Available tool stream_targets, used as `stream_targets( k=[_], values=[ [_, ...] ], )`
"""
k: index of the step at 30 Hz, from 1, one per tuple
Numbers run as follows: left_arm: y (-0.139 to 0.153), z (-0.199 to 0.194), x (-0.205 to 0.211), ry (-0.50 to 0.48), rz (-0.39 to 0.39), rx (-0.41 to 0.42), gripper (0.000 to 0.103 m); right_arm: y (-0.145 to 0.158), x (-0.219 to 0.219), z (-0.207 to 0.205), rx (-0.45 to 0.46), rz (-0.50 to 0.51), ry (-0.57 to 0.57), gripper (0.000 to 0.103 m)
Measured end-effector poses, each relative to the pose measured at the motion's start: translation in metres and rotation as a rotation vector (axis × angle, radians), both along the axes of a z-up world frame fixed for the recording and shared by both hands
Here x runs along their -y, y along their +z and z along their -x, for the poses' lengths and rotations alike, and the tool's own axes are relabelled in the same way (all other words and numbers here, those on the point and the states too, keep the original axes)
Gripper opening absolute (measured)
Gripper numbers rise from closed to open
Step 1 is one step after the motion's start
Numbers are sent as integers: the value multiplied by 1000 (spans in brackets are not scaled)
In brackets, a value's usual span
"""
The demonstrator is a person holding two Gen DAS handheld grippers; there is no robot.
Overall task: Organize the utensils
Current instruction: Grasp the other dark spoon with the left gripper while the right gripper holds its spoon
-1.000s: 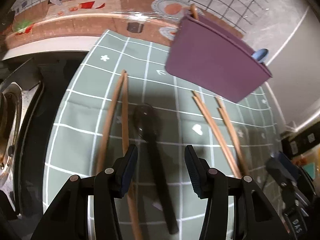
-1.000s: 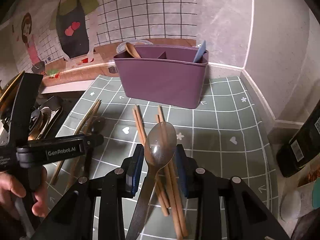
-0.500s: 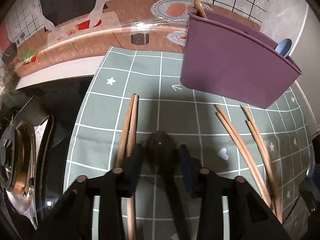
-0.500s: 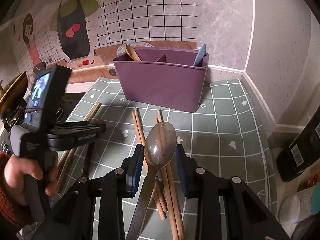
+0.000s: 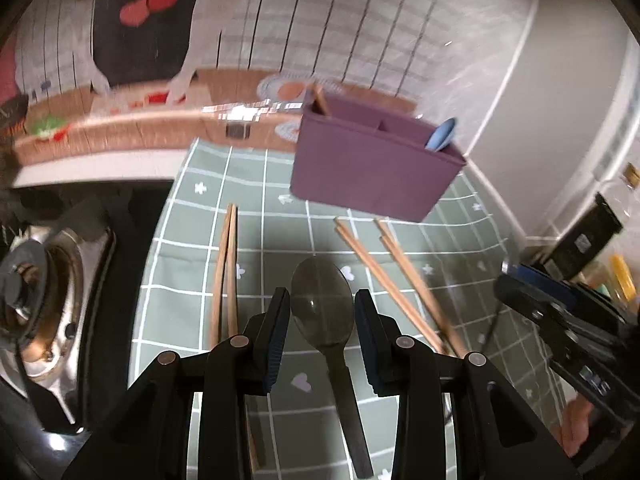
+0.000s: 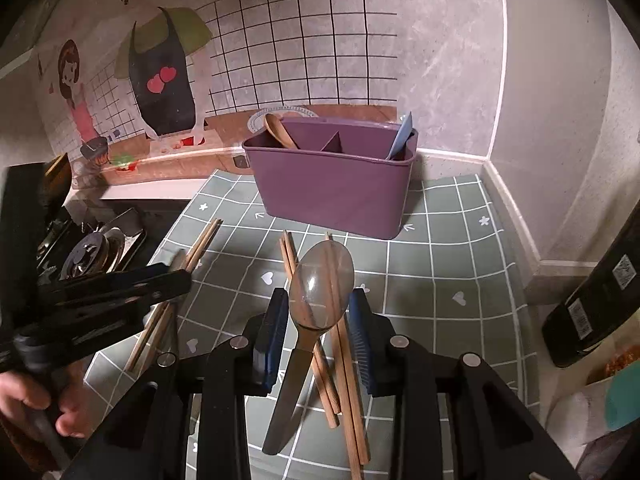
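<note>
My left gripper (image 5: 322,320) is shut on a translucent spoon (image 5: 322,300) with a dark handle, its bowl between the pads, held above the green mat (image 5: 280,440). My right gripper (image 6: 320,316) is shut on a second translucent spoon (image 6: 320,284), whose handle hangs down to the left. Beyond both stands the purple caddy (image 6: 332,192) (image 5: 368,172), with a wooden spoon (image 6: 278,130) in its left compartment and a blue spoon (image 6: 404,136) in its right. Chopstick pairs lie on the mat: one at the left (image 5: 224,272), others under my right gripper (image 6: 344,364).
A stove burner (image 5: 36,292) sits off the mat's left edge. A dark bottle (image 6: 592,312) and a container (image 6: 616,380) stand at the right, by the wall corner. The person's hand (image 6: 32,404) holds the left gripper at the left of the right wrist view.
The left gripper closed on the dark-handled spoon that lay on the mat and lifted it clear. The right gripper kept its spoon and rose slightly.
</note>
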State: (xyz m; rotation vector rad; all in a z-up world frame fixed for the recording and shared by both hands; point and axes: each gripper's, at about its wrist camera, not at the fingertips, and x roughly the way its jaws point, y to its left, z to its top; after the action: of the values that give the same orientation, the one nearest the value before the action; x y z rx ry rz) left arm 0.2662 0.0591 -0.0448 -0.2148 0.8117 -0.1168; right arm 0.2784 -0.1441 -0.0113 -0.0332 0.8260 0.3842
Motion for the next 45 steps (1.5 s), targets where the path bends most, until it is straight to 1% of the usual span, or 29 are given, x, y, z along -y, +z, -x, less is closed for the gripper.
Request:
stream_targets(
  k=[2, 3, 5, 7, 10, 13, 16, 17, 19, 20, 21, 25, 29, 36, 39, 43, 44, 45],
  values=[
    [7, 5, 0, -5, -9, 26, 34, 3, 0, 2, 2, 3, -1, 28],
    [11, 7, 0, -8, -2, 37, 34, 5, -1, 2, 5, 3, 0, 26],
    [14, 8, -3, -5, 8, 47, 34, 9, -1, 3, 4, -7, 13, 5],
    [18, 11, -4, -5, 11, 58, 34, 11, -2, 3, -13, -24, 32, 4],
    [22, 14, -6, -1, 7, 70, 34, 13, -5, 5, 2, -2, 33, 4],
    [23, 16, -8, -1, 7, 72, 34, 15, -4, 6, -2, -8, 38, 4],
    [24, 18, -11, 4, 4, 70, 34, 16, 3, 6, 8, 6, 26, 4],
    [24, 19, -13, 5, 6, 70, 34, 15, 7, 5, 9, 4, 19, 6],
    [24, 20, -15, 9, 10, 69, 34, 9, 22, 3, 4, -3, 5, 19],
    [24, 21, -16, 12, 14, 67, 34, 4, 28, 1, -8, 1, -13, 32],
    [23, 22, -18, 16, 18, 65, 34, -3, 37, -3, -27, 6, -50, 38],
    [19, 20, -21, 22, 28, 52, 34, -31, 55, -20, -106, -26, -123, 38],
    [14, 16, -23, 21, 24, 39, 34, -60, 48, -44, -196, -62, -145, 38],
    [11, 10, -31, 22, 13, 33, 34, -86, 25, -72, -229, 14, -195, 38],
    [11, 8, -33, 13, 4, 33, 34, -89, 15, -81, -200, 84, -217, 38],
    [11, 5, -36, 7, 19, 25, 34, -91, 6, -93, -189, 124, -220, 40],
    [11, 4, -37, 6, 24, 24, 34, -90, 3, -95, -188, 141, -215, 32],
    [11, 4, -37, 4, 25, 25, 34, -89, 0, -96, -187, 147, -207, 33]
  ],
)
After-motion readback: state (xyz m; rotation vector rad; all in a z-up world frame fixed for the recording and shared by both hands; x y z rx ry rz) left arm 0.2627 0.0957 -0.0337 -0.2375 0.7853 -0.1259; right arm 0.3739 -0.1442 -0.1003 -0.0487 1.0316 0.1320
